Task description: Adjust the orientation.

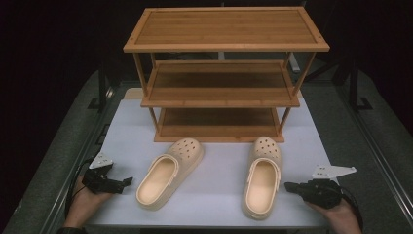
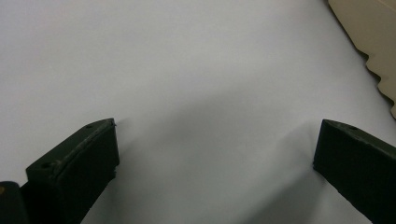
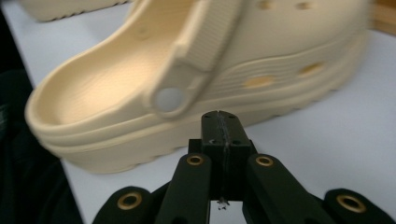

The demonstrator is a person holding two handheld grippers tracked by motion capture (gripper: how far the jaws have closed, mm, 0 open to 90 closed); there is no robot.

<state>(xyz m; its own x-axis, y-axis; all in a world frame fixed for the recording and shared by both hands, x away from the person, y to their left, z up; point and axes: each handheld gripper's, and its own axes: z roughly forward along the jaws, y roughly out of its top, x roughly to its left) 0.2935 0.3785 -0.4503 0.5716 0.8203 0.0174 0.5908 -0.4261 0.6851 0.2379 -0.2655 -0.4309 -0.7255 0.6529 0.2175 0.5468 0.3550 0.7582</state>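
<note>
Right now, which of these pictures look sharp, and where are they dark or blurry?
High view: sharp, table lit, surroundings black. Left gripper view: soft shadow between the jaws on the white surface. Right gripper view: the clog is slightly soft, blurrier towards its toe.

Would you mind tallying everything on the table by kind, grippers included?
Cream clogs: 2, the left clog and the right clog.
Wooden shoe rack: 1.
Hand-held grippers: 2, the left gripper open, the right gripper shut on nothing.
Total: 5.
</note>
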